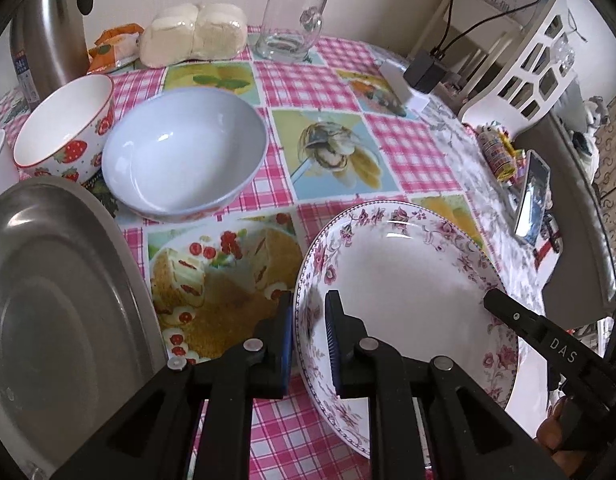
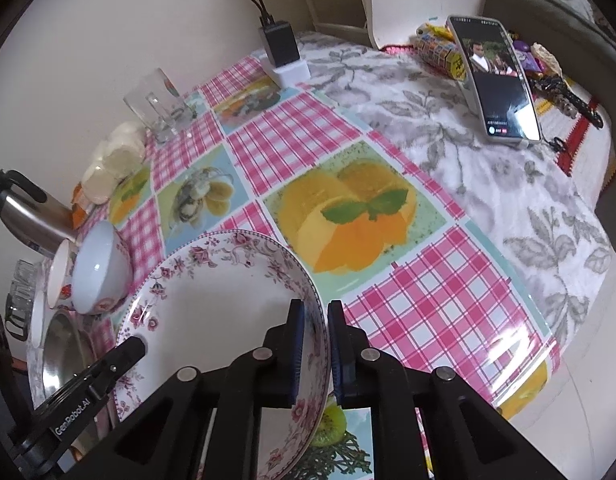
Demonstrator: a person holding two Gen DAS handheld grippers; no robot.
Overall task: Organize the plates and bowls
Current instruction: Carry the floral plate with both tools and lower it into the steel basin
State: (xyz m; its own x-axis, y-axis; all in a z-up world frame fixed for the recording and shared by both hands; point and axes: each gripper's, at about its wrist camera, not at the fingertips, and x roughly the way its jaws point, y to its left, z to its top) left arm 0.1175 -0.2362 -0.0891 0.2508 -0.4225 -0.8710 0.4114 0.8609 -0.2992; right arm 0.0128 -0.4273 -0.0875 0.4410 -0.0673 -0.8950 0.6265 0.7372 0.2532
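A white plate with pink flowers (image 1: 408,280) is lifted off the table, held at both sides. My left gripper (image 1: 310,300) is shut on the plate's left rim, and my right gripper (image 2: 315,308) is shut on the plate (image 2: 227,300) at its right rim. The right gripper's finger also shows at the plate's far edge in the left wrist view. Behind stand a pale blue bowl (image 1: 183,152) and a strawberry-patterned bowl (image 1: 63,128). A steel plate (image 1: 59,312) lies at the left.
A glass mug (image 1: 291,20), wrapped buns (image 1: 195,34) and a steel kettle (image 1: 47,40) stand at the table's back. A phone (image 2: 496,80), a charger (image 2: 279,46) and snack packets (image 2: 436,52) lie on the grey leaf-patterned cloth to the right. A white chair (image 1: 528,64) stands beyond.
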